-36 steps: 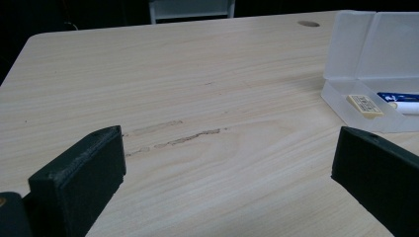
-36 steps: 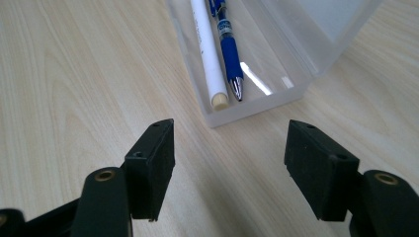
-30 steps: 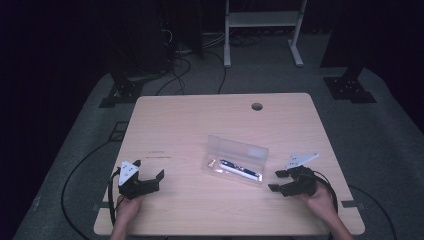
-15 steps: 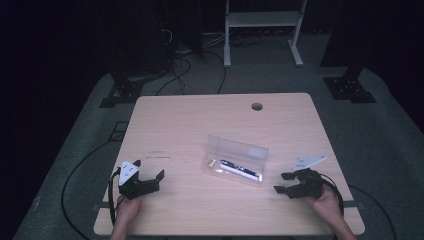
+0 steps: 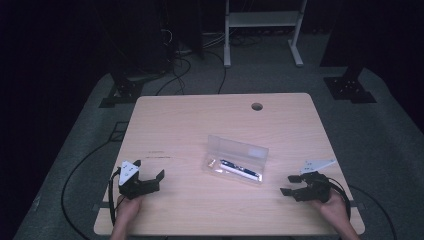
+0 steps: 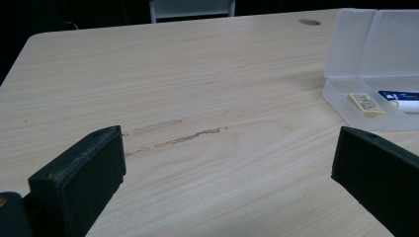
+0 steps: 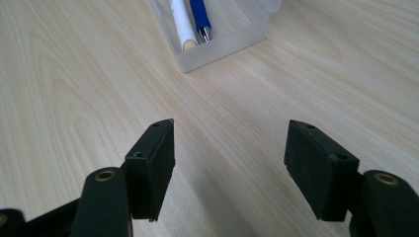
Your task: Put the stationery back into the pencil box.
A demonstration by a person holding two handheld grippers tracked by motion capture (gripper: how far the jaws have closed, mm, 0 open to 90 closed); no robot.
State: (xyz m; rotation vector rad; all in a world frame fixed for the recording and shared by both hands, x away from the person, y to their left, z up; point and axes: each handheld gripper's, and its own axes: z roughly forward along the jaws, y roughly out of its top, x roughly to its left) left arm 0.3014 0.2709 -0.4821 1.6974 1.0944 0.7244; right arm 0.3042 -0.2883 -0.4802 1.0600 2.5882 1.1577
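Two grippers rest on the table (image 5: pixel 175 120), jaws apart and empty: the left gripper (image 5: pixel 147 178) at 8 o'clock, the right gripper (image 5: pixel 292 185) at 4. Between them the case (image 5: pixel 235 159) lies open, pens (image 7: pixel 190 19) and eraser (image 6: pixel 365 104) exposed for easy picking.

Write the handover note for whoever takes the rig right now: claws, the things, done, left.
Left claw: open, holding nothing, near the table's left front.
Right claw: open, holding nothing, at the right front, pointing at the case.
Clear pencil case: mid-table, lid open and upright. Inside lie a blue pen, a white pen and an eraser.
Done: the case is open, nothing is gripped.
Left: probably reaching the case; contents untouched.
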